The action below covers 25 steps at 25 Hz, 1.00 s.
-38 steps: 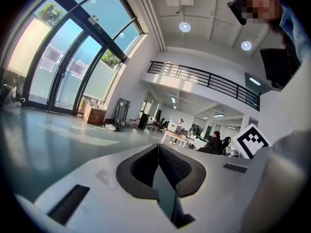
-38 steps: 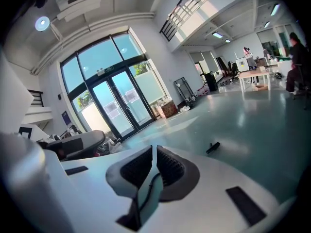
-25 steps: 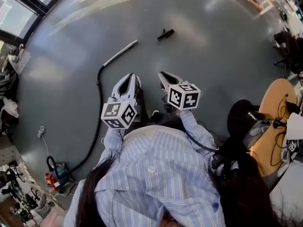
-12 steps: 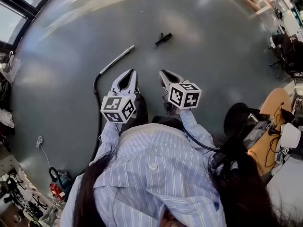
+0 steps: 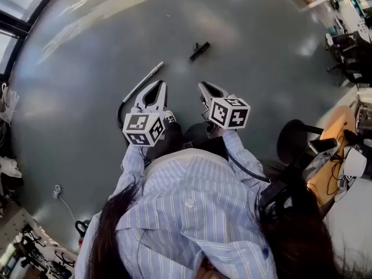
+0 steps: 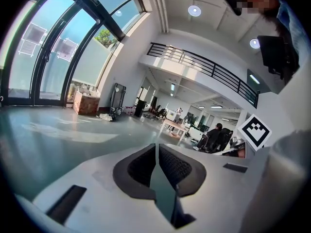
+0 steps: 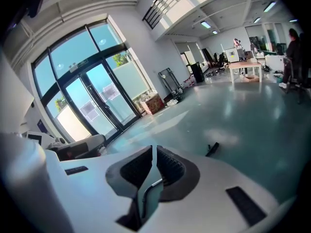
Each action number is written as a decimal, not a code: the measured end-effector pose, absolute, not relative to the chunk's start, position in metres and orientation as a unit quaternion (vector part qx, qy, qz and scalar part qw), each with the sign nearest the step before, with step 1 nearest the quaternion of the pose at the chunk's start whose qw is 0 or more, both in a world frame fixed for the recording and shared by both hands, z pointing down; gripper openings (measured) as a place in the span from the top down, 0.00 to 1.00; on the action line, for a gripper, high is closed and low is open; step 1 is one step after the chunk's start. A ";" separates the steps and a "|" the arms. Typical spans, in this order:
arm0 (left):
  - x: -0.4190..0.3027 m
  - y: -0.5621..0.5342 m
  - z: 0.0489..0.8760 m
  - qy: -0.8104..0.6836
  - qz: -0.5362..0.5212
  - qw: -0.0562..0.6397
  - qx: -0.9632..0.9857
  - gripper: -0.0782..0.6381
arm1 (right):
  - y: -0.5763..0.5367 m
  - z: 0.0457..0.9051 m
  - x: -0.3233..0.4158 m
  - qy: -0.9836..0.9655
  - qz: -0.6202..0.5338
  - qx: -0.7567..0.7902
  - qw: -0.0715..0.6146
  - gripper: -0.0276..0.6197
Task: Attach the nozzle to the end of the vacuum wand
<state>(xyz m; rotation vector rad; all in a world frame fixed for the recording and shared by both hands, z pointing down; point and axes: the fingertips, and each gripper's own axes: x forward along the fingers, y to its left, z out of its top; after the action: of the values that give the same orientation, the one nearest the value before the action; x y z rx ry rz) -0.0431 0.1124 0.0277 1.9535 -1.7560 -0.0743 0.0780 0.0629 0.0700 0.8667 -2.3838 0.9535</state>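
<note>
Looking down, I see my left gripper (image 5: 158, 85) shut tight and empty, and my right gripper (image 5: 203, 86) closed to a sliver, also gripping nothing. The wand (image 5: 145, 79) lies on the grey floor (image 5: 261, 68) just ahead of the left gripper. The black nozzle (image 5: 199, 51) lies further out, apart from the wand's tip.

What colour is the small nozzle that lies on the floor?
Black. The nozzle shows best in the head view.
</note>
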 end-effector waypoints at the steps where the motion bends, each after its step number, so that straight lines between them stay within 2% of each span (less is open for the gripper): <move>1: -0.048 0.107 0.032 -0.646 -0.028 0.258 0.718 0.88 | 0.060 0.074 0.079 -0.856 0.346 0.316 0.220 0.91; 11: -0.059 0.070 0.069 -0.651 -0.023 0.308 0.693 0.88 | 0.006 0.106 0.095 -0.828 0.372 0.335 0.251 0.91; 25: -0.096 -0.066 0.137 -0.692 0.004 0.357 0.627 0.88 | -0.164 0.191 0.073 -0.820 0.377 0.262 0.341 0.91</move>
<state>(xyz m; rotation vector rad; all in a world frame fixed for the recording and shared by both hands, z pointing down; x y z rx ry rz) -0.0958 -0.0664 0.1368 1.6194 -1.7878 0.0116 0.0733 -0.1644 0.1908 0.6813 -2.1333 0.9820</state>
